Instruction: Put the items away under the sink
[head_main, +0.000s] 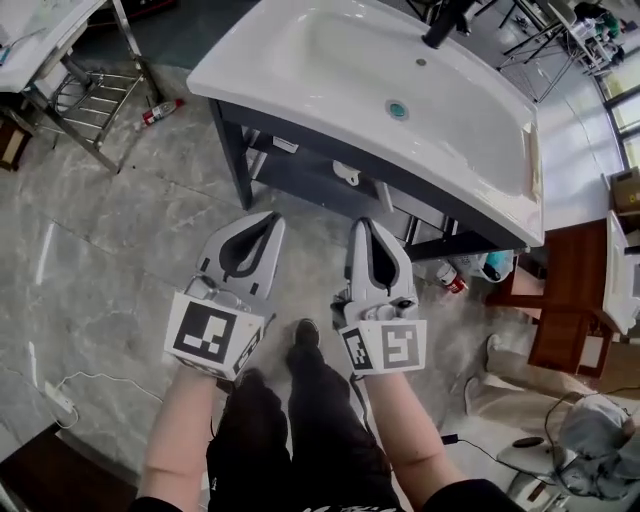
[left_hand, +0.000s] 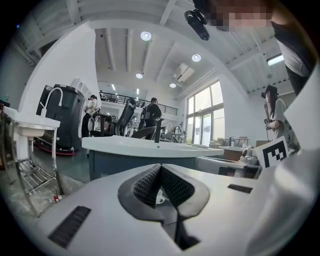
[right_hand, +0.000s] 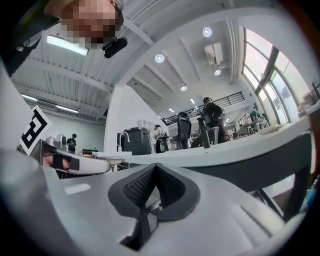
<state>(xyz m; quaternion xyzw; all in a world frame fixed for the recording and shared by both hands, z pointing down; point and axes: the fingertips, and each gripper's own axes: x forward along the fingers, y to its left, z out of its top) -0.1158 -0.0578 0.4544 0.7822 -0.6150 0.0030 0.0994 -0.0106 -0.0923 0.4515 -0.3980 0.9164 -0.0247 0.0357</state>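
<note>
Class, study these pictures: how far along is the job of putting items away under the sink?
Done: one white item seems to sit under the sink. In hand: nothing; left tool and right tool are shut, empty. Left: a bottle lies on the floor.

Past the jaws of the right gripper (head_main: 363, 226), the shelf (head_main: 300, 170) mostly hides under the sink (head_main: 300, 100), and the red-capped bottle (head_main: 452, 277) is honestly too small to identify.

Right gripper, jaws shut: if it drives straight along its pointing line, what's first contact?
Most likely the sink rim, or the dark cabinet front just below it. The right gripper points about level at that edge, with nothing visible in between. Which of the two it meets is unclear, since depth is hard to judge.
</note>
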